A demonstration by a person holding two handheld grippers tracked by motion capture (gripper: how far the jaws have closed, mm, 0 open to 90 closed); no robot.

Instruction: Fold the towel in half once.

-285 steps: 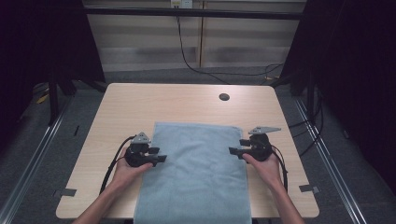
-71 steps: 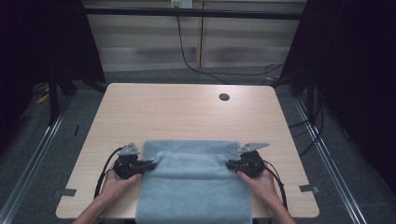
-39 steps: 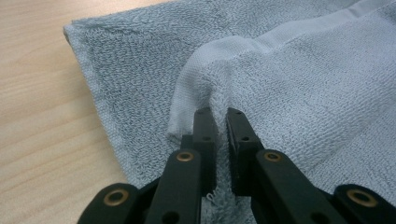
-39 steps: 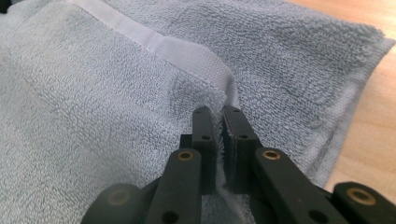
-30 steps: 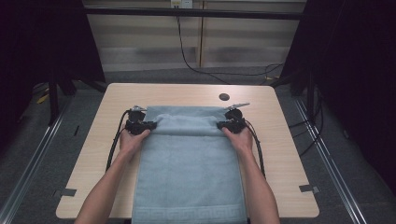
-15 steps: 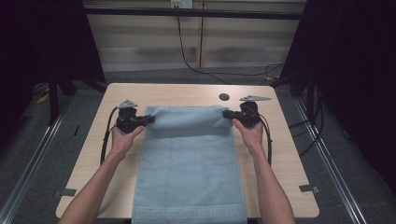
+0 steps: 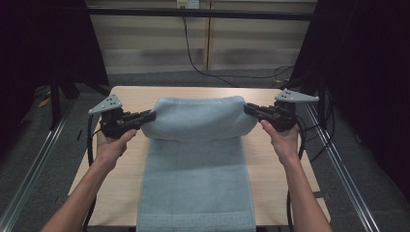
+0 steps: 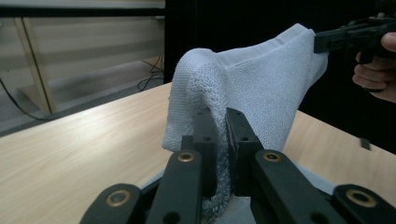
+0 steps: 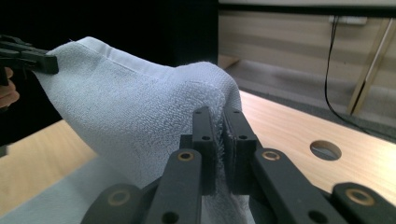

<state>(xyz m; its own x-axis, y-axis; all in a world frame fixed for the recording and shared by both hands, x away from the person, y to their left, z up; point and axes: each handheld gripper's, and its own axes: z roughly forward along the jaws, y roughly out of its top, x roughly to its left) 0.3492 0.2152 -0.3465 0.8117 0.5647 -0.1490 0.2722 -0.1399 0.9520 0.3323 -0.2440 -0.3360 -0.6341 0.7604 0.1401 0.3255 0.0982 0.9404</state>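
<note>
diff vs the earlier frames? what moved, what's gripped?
Both grippers, left gripper and right gripper, went from resting on the flat towel to clamping its far edge, then carried it away from the person and up; that end now hangs raised between them. Unchanged: the towel's near end lies on the table, over its near edge.

Your high view is dim, with black surroundings and soft overhead light on the table (image 7: 270,159). In both gripper views, background blurs; near jaws stay sharp, with faint glare.
</note>
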